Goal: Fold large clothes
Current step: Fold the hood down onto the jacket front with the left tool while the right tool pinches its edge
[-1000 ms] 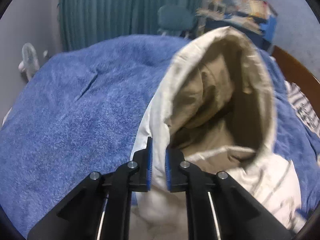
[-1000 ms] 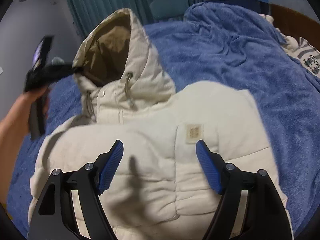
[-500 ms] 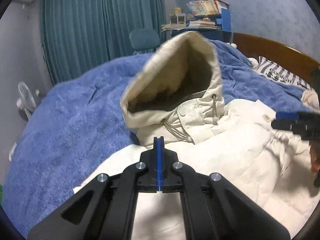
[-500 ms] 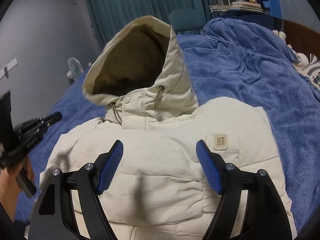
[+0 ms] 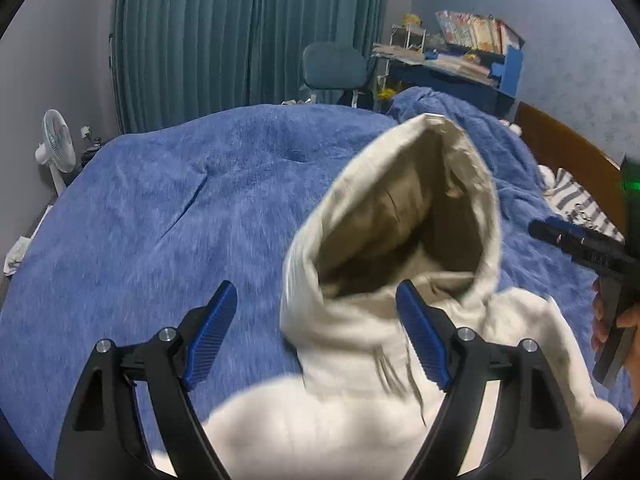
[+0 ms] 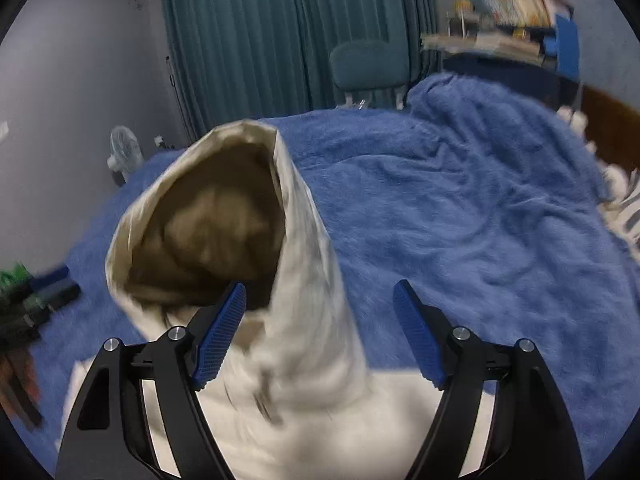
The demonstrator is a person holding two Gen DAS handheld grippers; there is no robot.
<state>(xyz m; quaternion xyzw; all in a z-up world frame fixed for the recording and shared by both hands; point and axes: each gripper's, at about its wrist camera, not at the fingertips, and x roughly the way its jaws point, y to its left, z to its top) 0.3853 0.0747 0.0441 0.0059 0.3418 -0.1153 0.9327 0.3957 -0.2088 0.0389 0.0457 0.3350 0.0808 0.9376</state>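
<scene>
- Cream padded jacket [image 5: 360,420] is laid on the blue blanket [image 5: 160,220], hood [image 6: 208,220] raised; no label is seen.
- Left gripper [image 5: 316,336] is opening, nothing pressed.
- Right gripper [image 6: 320,332] is held wide, nothing gripped.

Cream jacket [image 5: 360,420] (tan hood lining [image 5: 400,232]) on blue blanket [image 5: 160,220]; teal curtains [image 5: 240,32].

Left tongs [image 5: 316,336] are opening, gripping nothing; right tongs [image 6: 320,334] gape wide, both angled downward.
</scene>
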